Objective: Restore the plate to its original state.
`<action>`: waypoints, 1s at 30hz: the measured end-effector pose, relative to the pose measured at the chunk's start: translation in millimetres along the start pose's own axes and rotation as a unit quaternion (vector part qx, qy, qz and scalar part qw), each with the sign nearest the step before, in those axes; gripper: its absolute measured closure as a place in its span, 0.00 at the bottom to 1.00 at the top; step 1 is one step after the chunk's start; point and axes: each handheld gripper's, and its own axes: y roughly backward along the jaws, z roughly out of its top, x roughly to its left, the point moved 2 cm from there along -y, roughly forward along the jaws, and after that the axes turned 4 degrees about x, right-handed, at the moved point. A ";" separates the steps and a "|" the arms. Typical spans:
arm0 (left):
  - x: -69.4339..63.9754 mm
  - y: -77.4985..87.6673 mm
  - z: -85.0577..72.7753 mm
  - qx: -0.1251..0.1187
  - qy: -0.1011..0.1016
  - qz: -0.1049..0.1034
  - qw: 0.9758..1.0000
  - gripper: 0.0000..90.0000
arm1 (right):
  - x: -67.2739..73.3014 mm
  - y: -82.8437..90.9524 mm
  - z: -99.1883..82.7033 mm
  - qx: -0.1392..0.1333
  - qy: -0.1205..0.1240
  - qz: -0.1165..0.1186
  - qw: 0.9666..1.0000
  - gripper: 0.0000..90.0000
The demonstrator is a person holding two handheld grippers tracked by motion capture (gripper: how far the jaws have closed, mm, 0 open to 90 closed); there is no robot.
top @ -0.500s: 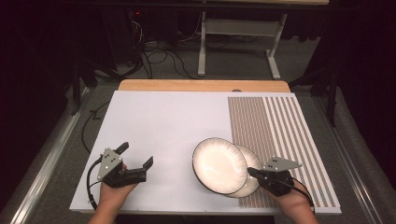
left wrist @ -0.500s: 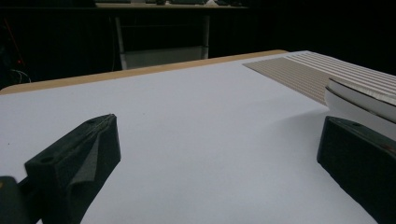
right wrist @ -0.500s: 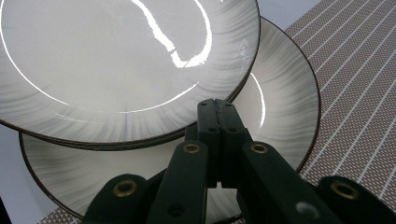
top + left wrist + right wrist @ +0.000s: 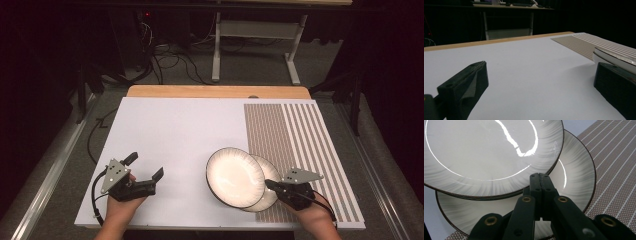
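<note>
Two plates sit at the near right of the counter [image 4: 170, 130], and your right hand-held gripper [image 4: 272, 185] is clenched, its jaws pressed together at the rim of the upper plate [image 4: 234, 177]. The right gripper view puts the shut jaw tips at that rim's underside, over the lower plate [image 4: 576, 182]; whether they pinch the rim or only touch it, you cannot tell from here. Compared with half a second ago, almost nothing has shifted: the upper plate lies in the same place, overlapping the lower one and reaching left onto the plain white part of the counter, while the lower plate [image 4: 267, 175] lies mostly on the striped mat [image 4: 295, 135]. Both hands sit where they were.

Your left hand-held gripper [image 4: 145, 172] is released, jaws wide apart, nothing between them, resting at the near left, well apart from the plates. The left gripper view looks across the bare counter, with the plate edge [image 4: 614, 56] off to the right.

That stillness suggests the grip is only just settling. If you mean to lift or slide the upper plate, check the hold first; a thin rim could slip and clatter onto the lower plate.
</note>
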 end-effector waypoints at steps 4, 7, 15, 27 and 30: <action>-1.1 -0.3 0.0 -0.001 -0.004 0.000 1.000 0.00 | -0.1 0.0 0.1 0.000 0.001 0.000 1.000 1.00; -1.7 0.0 0.5 -0.002 -0.006 0.000 1.000 0.00 | 0.1 0.1 0.3 0.000 0.002 -0.001 1.000 1.00; -1.2 0.5 0.8 -0.003 -0.007 -0.001 1.000 0.00 | 0.4 0.4 0.9 -0.002 0.004 -0.001 1.000 1.00; -0.6 0.7 1.0 -0.004 -0.005 -0.005 1.000 0.00 | 0.7 1.1 1.3 -0.002 0.004 -0.003 1.000 1.00; -0.6 1.3 1.2 -0.006 -0.004 -0.005 1.000 0.00 | 0.9 1.3 1.1 -0.002 0.002 -0.005 1.000 1.00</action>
